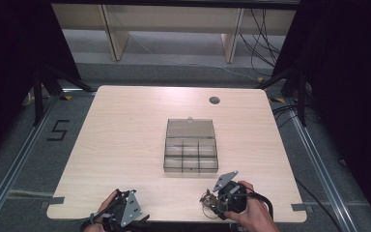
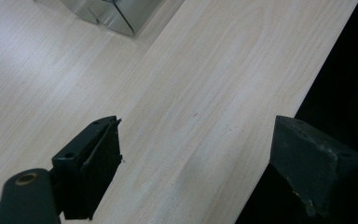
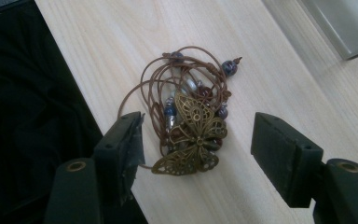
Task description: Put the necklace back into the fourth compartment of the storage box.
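A tangled brown cord necklace [image 3: 191, 121] with beads and a brass butterfly pendant lies on the wooden table [image 1: 125, 145] near its front edge. My right gripper [image 3: 198, 130] straddles it with one jaw on each side, and neither pad touches it, so it is open. From above, the necklace [image 1: 206, 202] sits just left of the right gripper [image 1: 218, 203], which a hand holds. My left gripper [image 2: 193, 135] is open over bare wood at the table's front edge, with nothing between its jaws. In the high view the left gripper [image 1: 123, 211] is at the front left.
A clear plastic compartment box [image 1: 191, 155] stands at the table's middle with its lid [image 1: 190, 128] laid open toward the back. Its corner shows as the box [image 2: 116, 14] in the left gripper view and the box [image 3: 345, 23] in the right gripper view. A round grommet [image 1: 214, 100] sits far back.
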Available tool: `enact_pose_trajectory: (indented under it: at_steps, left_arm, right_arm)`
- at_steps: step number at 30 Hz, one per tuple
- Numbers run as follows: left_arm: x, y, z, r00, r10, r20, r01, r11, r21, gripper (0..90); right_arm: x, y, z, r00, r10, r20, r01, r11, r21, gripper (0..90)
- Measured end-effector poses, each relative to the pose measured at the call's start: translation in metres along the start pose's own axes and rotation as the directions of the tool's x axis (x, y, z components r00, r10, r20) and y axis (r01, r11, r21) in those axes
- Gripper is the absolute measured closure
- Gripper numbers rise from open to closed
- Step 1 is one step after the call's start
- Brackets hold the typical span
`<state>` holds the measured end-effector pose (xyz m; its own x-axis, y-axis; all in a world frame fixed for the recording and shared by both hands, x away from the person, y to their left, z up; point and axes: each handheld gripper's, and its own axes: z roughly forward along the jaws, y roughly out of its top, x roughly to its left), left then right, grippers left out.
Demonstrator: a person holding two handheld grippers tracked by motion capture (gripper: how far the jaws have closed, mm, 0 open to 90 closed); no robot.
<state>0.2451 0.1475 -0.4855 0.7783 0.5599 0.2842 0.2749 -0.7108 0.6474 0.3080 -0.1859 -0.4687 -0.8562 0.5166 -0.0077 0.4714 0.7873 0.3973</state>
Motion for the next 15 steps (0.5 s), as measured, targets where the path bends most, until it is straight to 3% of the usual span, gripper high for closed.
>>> enact_pose_trajectory:
  at_steps: [2,3,15]
  left_arm:
    - [0.0,0.0,0.0,1.0,-0.002,0.004,0.002,1.0,-0.001,15.7]
    - [0.0,0.0,0.0,1.0,0.0,0.0,0.0,1.0,0.0,15.7]
    - [0.001,0.0,-0.001,1.0,-0.004,-0.005,0.004,1.0,-0.002,15.7]
  right_arm:
    - [0.0,0.001,0.001,0.9999,0.012,-0.009,-0.012,1.0,0.011,38.7]
    - [-0.001,0.002,0.002,0.9999,-0.007,-0.008,0.007,1.0,0.005,39.4]
    - [-0.002,0.009,0.015,0.9994,-0.021,-0.026,0.023,0.997,0.068,48.4]
